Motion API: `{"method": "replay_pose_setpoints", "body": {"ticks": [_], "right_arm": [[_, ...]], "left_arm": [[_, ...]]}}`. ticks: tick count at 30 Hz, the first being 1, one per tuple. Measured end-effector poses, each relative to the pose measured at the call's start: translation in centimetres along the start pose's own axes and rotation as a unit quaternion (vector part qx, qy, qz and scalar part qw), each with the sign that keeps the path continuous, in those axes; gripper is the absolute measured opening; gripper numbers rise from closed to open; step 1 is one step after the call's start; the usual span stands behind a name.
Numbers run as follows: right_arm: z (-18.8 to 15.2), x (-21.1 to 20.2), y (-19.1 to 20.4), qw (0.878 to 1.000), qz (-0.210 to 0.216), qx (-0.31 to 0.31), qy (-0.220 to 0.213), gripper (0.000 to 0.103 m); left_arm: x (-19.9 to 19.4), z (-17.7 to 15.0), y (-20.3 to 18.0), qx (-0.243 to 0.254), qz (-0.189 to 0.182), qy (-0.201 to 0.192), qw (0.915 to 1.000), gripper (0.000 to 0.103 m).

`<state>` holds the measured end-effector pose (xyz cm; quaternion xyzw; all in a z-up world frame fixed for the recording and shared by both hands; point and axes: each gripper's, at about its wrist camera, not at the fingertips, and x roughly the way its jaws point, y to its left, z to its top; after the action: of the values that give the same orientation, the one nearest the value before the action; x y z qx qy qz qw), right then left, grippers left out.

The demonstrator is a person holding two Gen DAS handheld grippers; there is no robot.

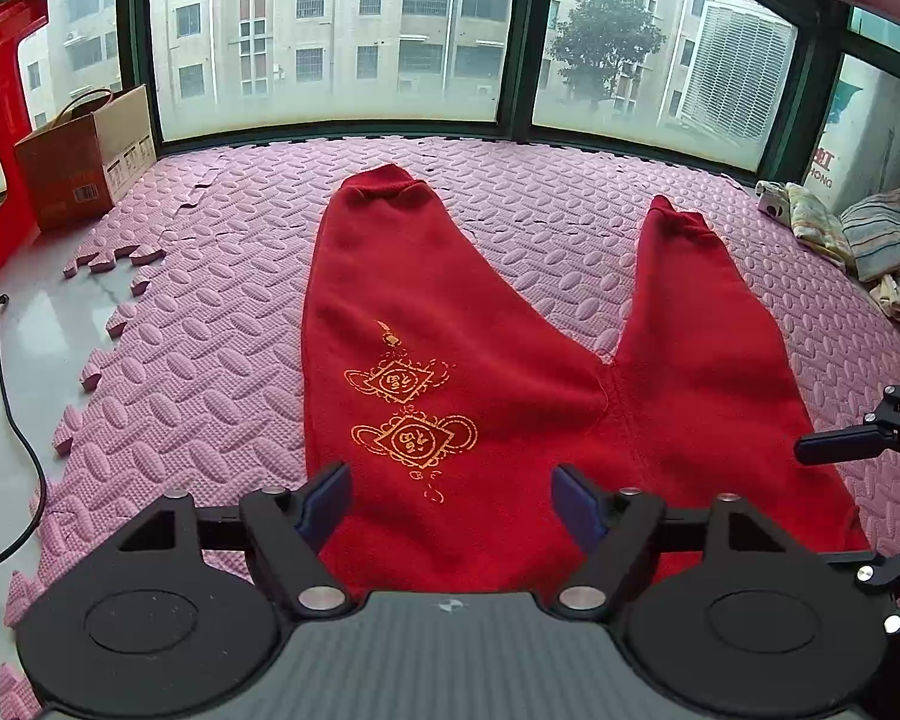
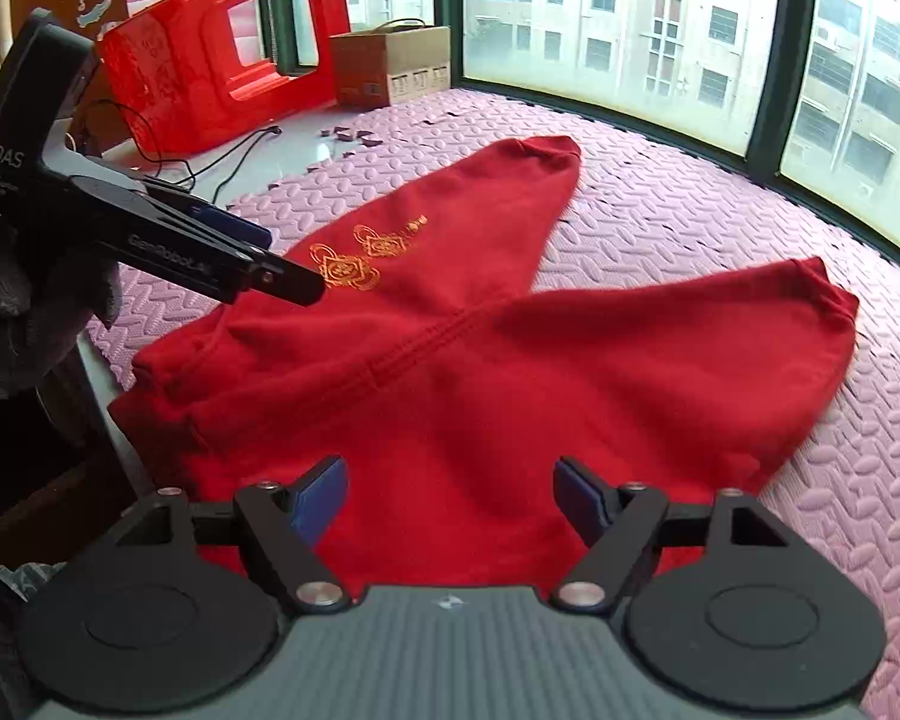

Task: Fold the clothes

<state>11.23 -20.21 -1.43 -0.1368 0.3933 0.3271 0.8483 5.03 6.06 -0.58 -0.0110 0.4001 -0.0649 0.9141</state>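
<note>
Your red trousers point(image 1: 486, 408) lie spread flat on the pink foam mat point(image 1: 210, 312), filling the centre of both frames. In the left wrist view the waist end is at the bottom of the frame, under your left tongs point(image 1: 450, 501), and the two legs run up toward the windows point(image 1: 330, 30), splitting apart in a V from the crotch seam right of centre. The left-hand leg carries a gold embroidered emblem point(image 1: 405, 408) just above the tongs. Both cuffs sit in the upper half of the frame, well apart from each other.

Your left tongs are apart, blue pads spread wide over the cloth near the waist, gripping nothing. Your right tongs point(image 2: 450, 498) are likewise apart, with nothing between the pads, hanging over the trousers at the bottom of the right wrist frame. In that view the left tongs reach in from the left edge, held by a gloved hand point(image 2: 24, 324), their tip just beside the emblem.

A red plastic stool point(image 2: 210, 54) lies tipped in the upper left of the right wrist frame, with a cardboard box point(image 2: 390, 63) next to it by the window. A black cable point(image 1: 12, 408) trails over the bare pale floor at the left edge of the left wrist view. A heap of folded striped fabric point(image 1: 870, 234) sits at that frame's right edge.
</note>
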Motion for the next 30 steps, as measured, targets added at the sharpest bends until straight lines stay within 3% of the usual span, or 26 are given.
{"method": "replay_pose_setpoints", "body": {"ticks": [5,10,16,21,24,28,30], "right_arm": [[-3.0,-1.1,-1.5,0.999,0.000,0.038,0.014,0.079],[-2.0,-1.8,-3.0,0.998,0.010,0.054,-0.004,0.079],[1.0,0.4,-7.8,0.996,-0.038,0.070,-0.036,0.079],[2.7,3.8,-12.2,0.993,-0.049,0.097,-0.038,0.078],[2.6,5.4,-13.8,0.992,-0.062,0.104,-0.024,0.078],[1.1,6.4,-16.2,0.985,-0.112,0.132,0.010,0.076],[0.9,6.0,-16.6,0.984,-0.119,0.134,0.003,0.074]], "left_arm": [[-0.3,-0.9,-1.4,0.008,-0.001,0.004,1.0000,0.080],[-1.1,-0.6,-2.9,0.026,-0.007,-0.008,0.9996,0.083],[-1.4,-0.1,-5.4,0.050,-0.035,-0.023,0.9979,0.083],[-0.8,-0.5,-8.1,0.081,-0.079,-0.014,0.9934,0.080],[-0.4,-0.7,-9.4,0.096,-0.103,-0.010,0.9899,0.076],[-0.3,-0.8,-10.4,0.109,-0.125,-0.008,0.9862,0.076],[-0.2,-0.8,-10.7,0.114,-0.138,-0.006,0.9838,0.076]]}}
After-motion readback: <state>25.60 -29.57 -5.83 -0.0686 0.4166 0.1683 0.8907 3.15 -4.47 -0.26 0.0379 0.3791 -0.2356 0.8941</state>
